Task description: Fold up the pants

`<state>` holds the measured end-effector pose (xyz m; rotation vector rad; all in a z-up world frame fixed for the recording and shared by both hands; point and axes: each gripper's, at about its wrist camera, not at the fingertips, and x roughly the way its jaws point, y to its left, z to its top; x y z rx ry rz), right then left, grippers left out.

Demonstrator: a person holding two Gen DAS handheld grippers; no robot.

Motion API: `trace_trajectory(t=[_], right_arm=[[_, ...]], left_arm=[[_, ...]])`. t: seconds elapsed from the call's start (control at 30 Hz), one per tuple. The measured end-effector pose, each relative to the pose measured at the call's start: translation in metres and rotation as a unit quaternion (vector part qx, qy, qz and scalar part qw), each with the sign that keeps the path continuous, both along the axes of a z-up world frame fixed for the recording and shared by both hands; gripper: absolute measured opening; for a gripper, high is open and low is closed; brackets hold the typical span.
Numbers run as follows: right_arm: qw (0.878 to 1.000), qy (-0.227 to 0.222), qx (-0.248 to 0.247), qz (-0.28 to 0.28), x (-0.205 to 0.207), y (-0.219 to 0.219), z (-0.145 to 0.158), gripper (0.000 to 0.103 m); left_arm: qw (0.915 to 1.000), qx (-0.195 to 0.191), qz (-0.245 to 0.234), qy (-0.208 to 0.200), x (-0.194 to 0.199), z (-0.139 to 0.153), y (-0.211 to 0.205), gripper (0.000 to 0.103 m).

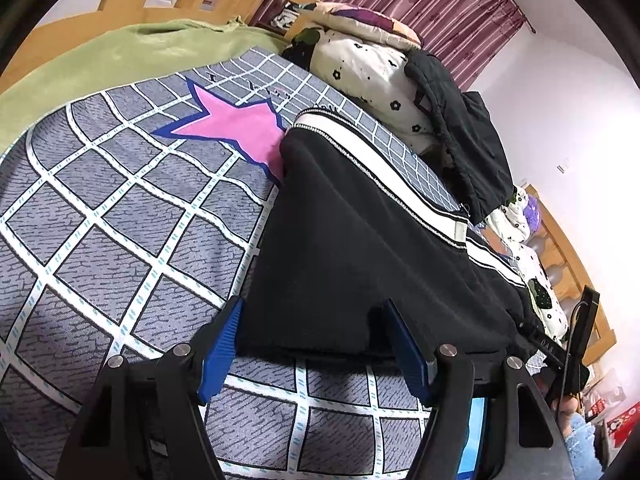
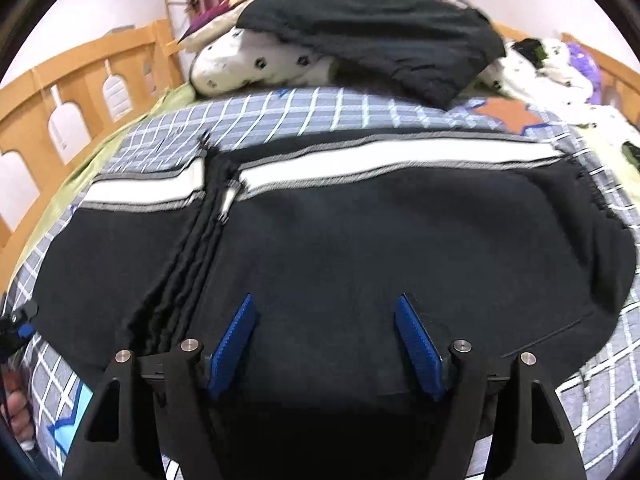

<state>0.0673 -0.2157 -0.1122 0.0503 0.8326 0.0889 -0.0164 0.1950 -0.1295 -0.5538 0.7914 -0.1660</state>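
Pants, soft, limp fleece w/ white side stripe, lay folded; we held both grippers wide, empty, best pinching near hem edge.

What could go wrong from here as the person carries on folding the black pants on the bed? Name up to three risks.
1. Both the left gripper and the right gripper stand open over the pants, so a closing pinch might catch only the top layer.
2. The bunched ridge near the white stripe could get folded in as a crease.
3. A grip might also snag the checked bedsheet beneath.
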Motion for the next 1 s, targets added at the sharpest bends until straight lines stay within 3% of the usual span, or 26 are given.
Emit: trace_trajectory(t=[0.07,0.17,0.23,0.3,0.37,0.43,0.5,0.67,0.8,0.9,1.0], right_arm=[[1.000,-0.013,0.008,-0.020,-0.002,-0.007,0.003,0.070],[0.998,0.013,0.044,-0.032,0.001,-0.022,0.004,0.052],[0.998,0.025,0.050,-0.039,0.004,-0.030,0.004,0.051],[0.998,0.022,0.045,-0.036,0.000,-0.033,0.005,0.051],[0.998,0.016,0.044,-0.035,-0.003,-0.037,0.007,0.051],[0.998,0.012,0.052,-0.034,-0.007,-0.043,0.008,0.051],[0.997,0.008,0.062,-0.033,-0.011,-0.050,0.010,0.051],[0.997,0.009,0.073,-0.031,-0.018,-0.067,0.006,0.051],[0.998,-0.004,0.054,-0.027,-0.029,-0.080,0.008,0.051],[0.999,-0.026,0.032,-0.021,-0.042,-0.092,0.017,0.051],[0.999,-0.042,0.024,-0.015,-0.054,-0.109,0.026,0.051]], left_arm=[[1.0000,0.006,-0.003,0.004,0.001,0.000,-0.002,0.067],[0.9997,0.023,-0.003,0.012,0.003,0.000,-0.006,0.066],[0.9992,0.036,0.000,0.015,0.003,0.001,-0.008,0.062],[0.9994,0.030,0.005,0.015,0.001,0.001,-0.004,0.043],[0.9998,-0.007,0.012,0.014,-0.001,-0.001,0.005,0.031],[0.9992,-0.032,0.020,0.015,-0.003,-0.002,0.012,0.025],[0.9991,-0.029,0.026,0.017,-0.003,0.001,0.009,0.020],[0.9979,0.050,0.039,-0.009,-0.003,0.039,-0.018,0.013],[0.9906,0.123,0.034,-0.051,0.006,0.088,-0.056,0.012],[0.9854,0.147,0.007,-0.086,0.016,0.128,-0.102,0.012],[0.9802,0.158,-0.037,-0.113,0.021,0.150,-0.152,0.011]])
